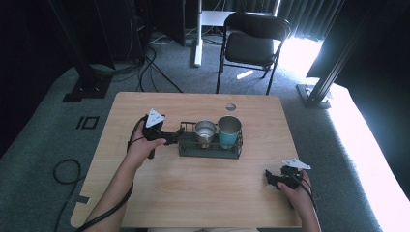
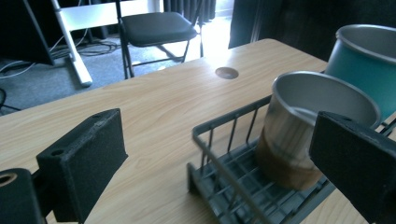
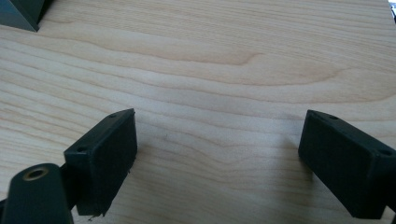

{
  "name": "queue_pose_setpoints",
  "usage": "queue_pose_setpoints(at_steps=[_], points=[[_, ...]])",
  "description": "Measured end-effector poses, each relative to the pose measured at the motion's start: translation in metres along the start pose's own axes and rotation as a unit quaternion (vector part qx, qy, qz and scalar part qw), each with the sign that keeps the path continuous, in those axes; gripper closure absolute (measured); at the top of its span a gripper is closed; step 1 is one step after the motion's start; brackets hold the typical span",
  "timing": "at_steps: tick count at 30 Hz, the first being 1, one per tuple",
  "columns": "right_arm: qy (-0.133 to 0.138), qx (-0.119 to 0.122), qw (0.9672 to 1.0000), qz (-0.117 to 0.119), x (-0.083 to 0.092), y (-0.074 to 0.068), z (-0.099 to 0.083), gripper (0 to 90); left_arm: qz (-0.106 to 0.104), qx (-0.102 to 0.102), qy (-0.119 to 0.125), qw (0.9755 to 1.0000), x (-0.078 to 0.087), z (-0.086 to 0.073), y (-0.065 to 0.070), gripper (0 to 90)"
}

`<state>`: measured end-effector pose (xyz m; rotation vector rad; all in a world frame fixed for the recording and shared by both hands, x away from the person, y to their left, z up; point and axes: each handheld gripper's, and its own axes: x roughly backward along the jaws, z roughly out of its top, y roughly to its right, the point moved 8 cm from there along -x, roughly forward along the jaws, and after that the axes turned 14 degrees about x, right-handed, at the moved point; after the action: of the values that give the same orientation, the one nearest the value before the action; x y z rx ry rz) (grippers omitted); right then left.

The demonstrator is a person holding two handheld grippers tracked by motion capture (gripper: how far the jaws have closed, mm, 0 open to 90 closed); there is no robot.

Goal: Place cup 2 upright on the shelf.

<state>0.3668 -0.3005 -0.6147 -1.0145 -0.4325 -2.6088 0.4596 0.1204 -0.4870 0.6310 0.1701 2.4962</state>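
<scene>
A dark wire rack (image 1: 208, 151) stands at the middle of the wooden table (image 1: 193, 193). In it a steel cup (image 1: 205, 129) stands upright, with a teal cup (image 1: 229, 129) upright to its right. My left gripper (image 1: 177, 137) is at the rack's left end, open. In the left gripper view, the rack's near corner (image 2: 224, 126) and the steel cup (image 2: 308, 121) lie between the wide jaws of the left gripper (image 2: 219, 163), and no pad touches them. The teal cup (image 2: 369, 60) stands behind. My right gripper (image 1: 269, 178) rests open at the table's front right, and in its own view the right gripper (image 3: 217, 158) has bare wood between its jaws.
A round cable hole (image 1: 230, 107) sits in the table behind the rack. A black folding chair (image 1: 251, 43) and a white desk leg (image 1: 197, 43) stand beyond the far edge. Cables lie on the carpet at the left (image 1: 65, 171). A dark corner (image 3: 21, 11) shows at the right gripper view's top left.
</scene>
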Motion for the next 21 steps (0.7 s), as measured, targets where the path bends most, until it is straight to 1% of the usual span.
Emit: queue_pose_setpoints(at_steps=[2,3,8,11,17,21], points=[[0.000,0.000,1.0000,0.000,0.000,0.000,0.000,11.1,0.002,0.002,0.000,1.0000,0.001,-0.001,-0.002,4.4],[0.000,0.000,1.0000,0.000,0.000,0.000,0.000,11.1,0.007,0.006,0.002,1.0000,0.005,-0.002,-0.007,4.4],[0.000,0.000,1.0000,0.000,0.000,0.000,0.000,11.2,0.017,0.016,0.006,0.9997,0.013,-0.005,-0.018,4.4],[0.000,0.000,1.0000,0.000,0.000,0.000,0.000,11.1,0.026,0.015,0.007,0.9995,0.019,-0.008,-0.024,4.4],[0.000,0.000,1.0000,0.000,0.000,0.000,0.000,11.2,0.041,0.025,0.000,0.9988,0.029,-0.021,-0.039,4.4],[0.000,0.000,1.0000,0.000,0.000,0.000,0.000,11.1,0.050,0.035,0.001,0.9981,0.036,-0.030,-0.047,4.4]])
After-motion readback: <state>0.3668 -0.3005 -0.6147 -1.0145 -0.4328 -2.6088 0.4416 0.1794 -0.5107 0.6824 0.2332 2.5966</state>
